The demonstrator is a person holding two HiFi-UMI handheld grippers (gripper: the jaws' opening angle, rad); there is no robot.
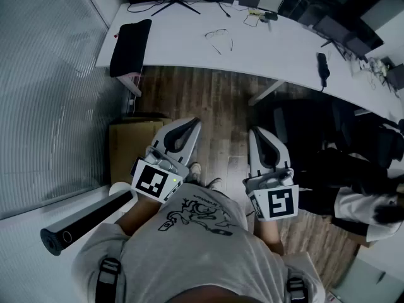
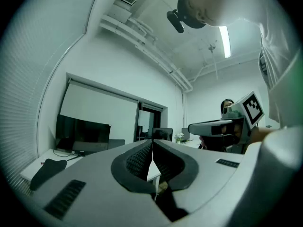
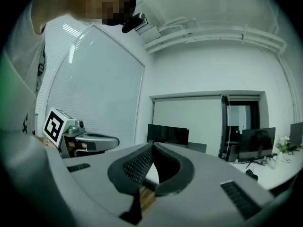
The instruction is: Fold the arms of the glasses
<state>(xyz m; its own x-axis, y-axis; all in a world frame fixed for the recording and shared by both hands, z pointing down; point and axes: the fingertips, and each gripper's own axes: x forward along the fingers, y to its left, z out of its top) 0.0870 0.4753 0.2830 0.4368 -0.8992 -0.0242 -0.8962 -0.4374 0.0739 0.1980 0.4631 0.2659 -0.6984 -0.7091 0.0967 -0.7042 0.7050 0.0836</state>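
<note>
- Well, the glasses [image 1: 219, 39] lay on the white tabletop [image 1: 265, 46], about midway between its near and far edges, with bare surface all around them. They showed too small to tell how their arms stood.
- A black pouch [image 1: 130, 46] rested at the tabletop's left end and drooped over the near edge, well apart from the glasses.
- A monitor stand [image 1: 177, 5] and some cables sat along the far edge. A slim black object [image 1: 323, 68] lay toward the right, near the front edge.
- A cardboard box [image 1: 131, 142] stood on the wooden floor [image 1: 214, 100] below the tabletop's left end. What it held could not be told.
- Open floor separated the person from the tabletop's near edge. A dark chair [image 1: 315, 137] crowded the right side.
- The left gripper [image 1: 194, 122] was held close to the person's body, pointing level toward the tabletop. In the left gripper view its jaws [image 2: 152, 142] met at the tips with nothing between them.
- The right gripper [image 1: 254, 131] was held beside it, just apart and almost level. It too was closed tip to tip [image 3: 152, 145] and empty.
- Both grippers were well short of the glasses.
</note>
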